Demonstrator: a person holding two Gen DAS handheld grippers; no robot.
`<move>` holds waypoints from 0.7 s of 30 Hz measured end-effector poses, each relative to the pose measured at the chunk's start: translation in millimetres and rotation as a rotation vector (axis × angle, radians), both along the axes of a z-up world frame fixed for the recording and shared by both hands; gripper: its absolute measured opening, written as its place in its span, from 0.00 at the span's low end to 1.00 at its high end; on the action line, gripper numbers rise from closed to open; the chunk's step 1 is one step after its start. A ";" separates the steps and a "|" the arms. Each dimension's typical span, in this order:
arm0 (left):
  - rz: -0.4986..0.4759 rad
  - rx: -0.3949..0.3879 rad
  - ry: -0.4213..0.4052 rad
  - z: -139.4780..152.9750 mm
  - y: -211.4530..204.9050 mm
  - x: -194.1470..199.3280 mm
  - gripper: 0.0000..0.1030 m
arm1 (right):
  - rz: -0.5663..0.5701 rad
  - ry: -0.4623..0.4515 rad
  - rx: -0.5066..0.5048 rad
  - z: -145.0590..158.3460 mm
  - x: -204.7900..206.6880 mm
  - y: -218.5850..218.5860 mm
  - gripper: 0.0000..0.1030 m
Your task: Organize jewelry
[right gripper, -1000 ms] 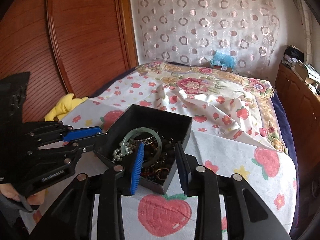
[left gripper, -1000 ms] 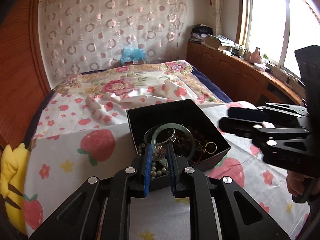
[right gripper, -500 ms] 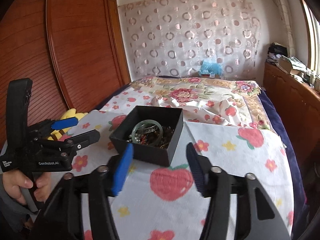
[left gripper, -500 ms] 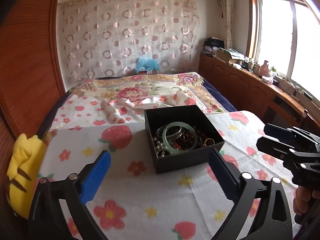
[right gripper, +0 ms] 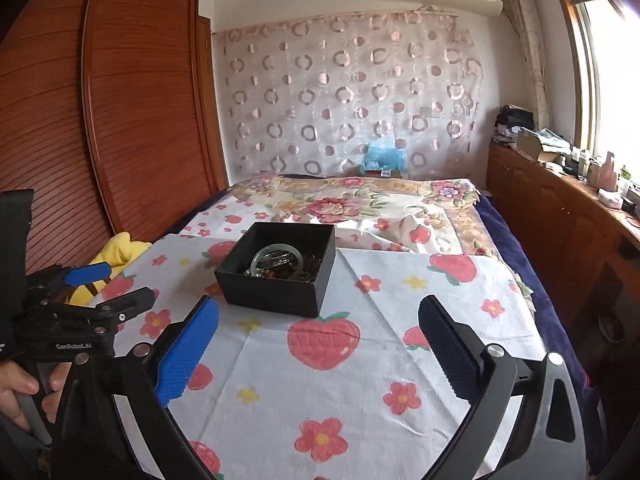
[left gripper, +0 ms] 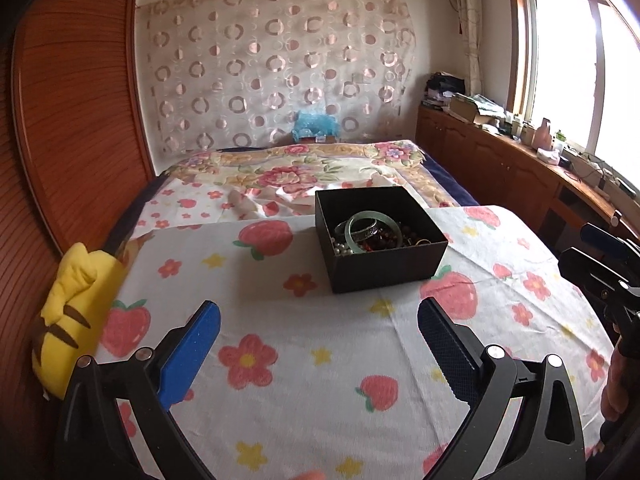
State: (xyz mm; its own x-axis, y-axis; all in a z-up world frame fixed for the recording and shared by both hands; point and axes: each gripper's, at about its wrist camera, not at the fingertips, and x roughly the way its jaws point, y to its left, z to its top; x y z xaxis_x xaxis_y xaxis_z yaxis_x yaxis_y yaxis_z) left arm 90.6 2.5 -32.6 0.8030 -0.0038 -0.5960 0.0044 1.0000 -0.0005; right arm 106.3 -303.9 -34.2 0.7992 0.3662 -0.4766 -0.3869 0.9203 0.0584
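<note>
A black open box (left gripper: 384,268) stands on the strawberry-print cloth (left gripper: 320,368), holding a pale green bangle (left gripper: 352,236), pearls and several dark beads and rings. My left gripper (left gripper: 318,312) is open wide, well back from the box, with only cloth between its fingers. In the right wrist view the box (right gripper: 272,292) and bangle (right gripper: 276,246) lie ahead. My right gripper (right gripper: 318,304) is empty and its jaws are opening, also clear of the box. Each gripper shows at the edge of the other's view: right gripper (left gripper: 576,248), left gripper (right gripper: 128,282).
A yellow plush toy (left gripper: 76,312) lies at the cloth's left edge by the wooden wardrobe (right gripper: 100,120). A floral blanket (left gripper: 288,176) covers the bed beyond the box. A cluttered wooden cabinet (left gripper: 500,160) runs along the right wall under the window. A hand (right gripper: 16,392) holds the left gripper.
Both grippers pulled back from the box and opened wide: the left let go of jewelry inside it, the right widened from a narrow gap. The box now sits farther away.
</note>
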 end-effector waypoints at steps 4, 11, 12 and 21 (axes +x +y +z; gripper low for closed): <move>0.004 0.003 -0.006 2.0 1.2 -6.3 0.93 | -0.017 0.001 0.012 -0.3 -1.9 -3.8 0.98; 0.003 0.002 -0.019 5.4 0.1 -12.9 0.93 | -0.019 -0.002 0.014 -2.2 -3.0 -6.9 0.98; 0.005 0.003 -0.022 5.5 0.1 -13.3 0.93 | -0.020 -0.002 0.012 -2.0 -3.1 -6.5 0.98; 0.004 0.004 -0.024 8.2 -1.7 -13.3 0.93 | -0.023 -0.005 0.011 -3.4 -8.7 -9.6 0.98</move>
State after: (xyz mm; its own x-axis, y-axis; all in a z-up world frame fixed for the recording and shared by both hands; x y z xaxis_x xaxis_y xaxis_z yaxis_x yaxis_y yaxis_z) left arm 77.3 0.8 -24.5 0.8172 0.0016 -0.5764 0.0003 1.0000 0.0033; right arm 97.6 -313.5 -37.6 0.8100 0.3528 -0.4686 -0.3658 0.9283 0.0665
